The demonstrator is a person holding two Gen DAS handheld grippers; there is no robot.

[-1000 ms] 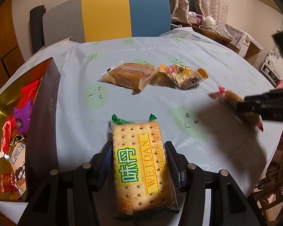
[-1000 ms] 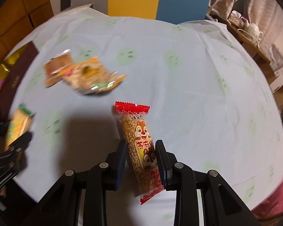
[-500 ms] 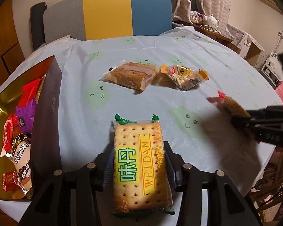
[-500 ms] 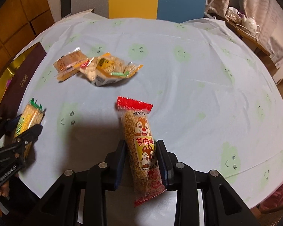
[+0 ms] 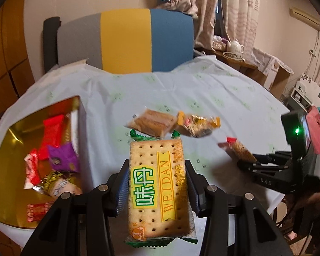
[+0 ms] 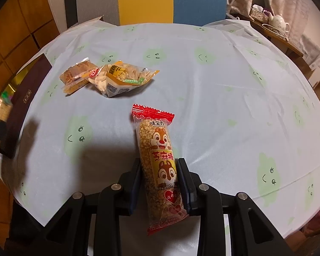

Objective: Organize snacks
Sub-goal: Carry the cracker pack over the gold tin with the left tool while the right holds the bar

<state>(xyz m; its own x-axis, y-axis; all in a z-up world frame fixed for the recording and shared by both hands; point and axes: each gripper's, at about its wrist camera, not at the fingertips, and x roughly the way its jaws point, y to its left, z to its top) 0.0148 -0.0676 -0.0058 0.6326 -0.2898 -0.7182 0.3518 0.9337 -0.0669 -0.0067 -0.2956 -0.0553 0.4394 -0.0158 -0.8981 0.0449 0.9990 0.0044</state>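
- Snacks are held in both tongs: the left tongs (image 5: 157, 188) clamp a cracker pack (image 5: 159, 188) across its width, and the right tongs (image 6: 160, 183) pinch a sesame bar (image 6: 160, 166) around its lower half.
- Both packs look light; the crackers are likely stiff but brittle, so a side grip on the long edges with gentle pressure suits them. The bar's glossy film may slip, so a mid-body hold seems safer.
- Cracker pack: clear wrap with green crimped ends, yellow label. Bar: red crimped ends, squirrel print.
- Left of the cracker pack, a gold tray (image 5: 4, 149) on the worktop (image 5: 224, 98) already holds several sweets.
- Beyond the cracker pack, a cake packet (image 5: 152, 122) and a seed packet (image 5: 197, 124) lie touching each other.
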